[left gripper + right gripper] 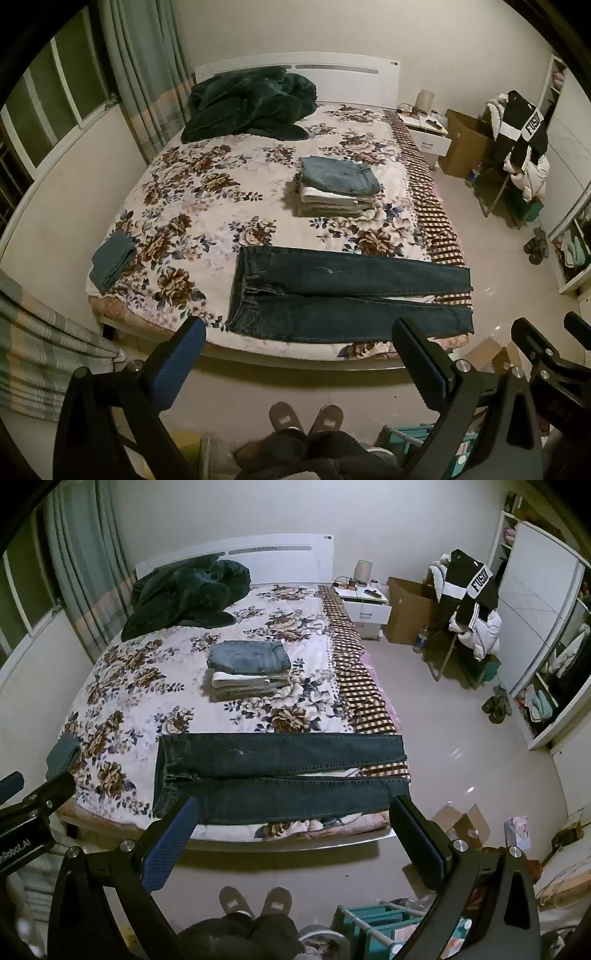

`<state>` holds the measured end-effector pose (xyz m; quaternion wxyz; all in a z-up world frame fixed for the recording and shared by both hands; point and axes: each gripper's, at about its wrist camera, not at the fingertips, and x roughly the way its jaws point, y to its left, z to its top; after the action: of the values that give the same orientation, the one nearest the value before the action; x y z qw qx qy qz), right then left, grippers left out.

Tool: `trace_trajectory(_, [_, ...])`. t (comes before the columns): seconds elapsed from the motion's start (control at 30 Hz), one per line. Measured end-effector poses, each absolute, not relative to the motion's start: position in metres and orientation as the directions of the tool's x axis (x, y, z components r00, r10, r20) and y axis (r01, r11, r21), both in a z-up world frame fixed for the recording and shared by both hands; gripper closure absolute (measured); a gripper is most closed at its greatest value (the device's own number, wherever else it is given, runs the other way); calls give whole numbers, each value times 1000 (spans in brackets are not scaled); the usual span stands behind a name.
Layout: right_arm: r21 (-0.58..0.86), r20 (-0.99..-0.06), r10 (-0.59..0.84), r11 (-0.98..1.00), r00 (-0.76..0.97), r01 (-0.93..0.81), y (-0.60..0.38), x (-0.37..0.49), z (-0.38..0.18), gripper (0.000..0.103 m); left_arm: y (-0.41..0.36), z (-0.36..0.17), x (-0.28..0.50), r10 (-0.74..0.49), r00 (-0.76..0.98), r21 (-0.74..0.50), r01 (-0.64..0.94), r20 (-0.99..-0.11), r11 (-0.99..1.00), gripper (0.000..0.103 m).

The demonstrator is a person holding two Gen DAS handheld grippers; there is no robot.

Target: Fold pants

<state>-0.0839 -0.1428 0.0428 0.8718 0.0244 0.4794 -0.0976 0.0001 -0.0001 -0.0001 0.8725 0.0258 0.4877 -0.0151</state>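
dark jeans (351, 295) flat; bed (258, 192) corner hidden behind wide jaws.

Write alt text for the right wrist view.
Dark jeans lie flat along the near edge of a floral bed, legs to the right. The right gripper hangs above with jaws wide and empty; a stack of folded clothes sits mid-bed.

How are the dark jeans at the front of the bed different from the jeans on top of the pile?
The dark jeans lie spread out full length, legs side by side; the top jeans are folded small. The dark jeans are deep blue; the top jeans are pale, faded blue. The dark jeans rest flat on the bed; the top jeans sit on a pile. Both are denim.
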Motion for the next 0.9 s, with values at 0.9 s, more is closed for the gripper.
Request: trace_trajectory(0.9, [-48,-845,-136,982,517,180,-126,-84,65,0,11,17,-5,-2,531,27,47,-847,999,0])
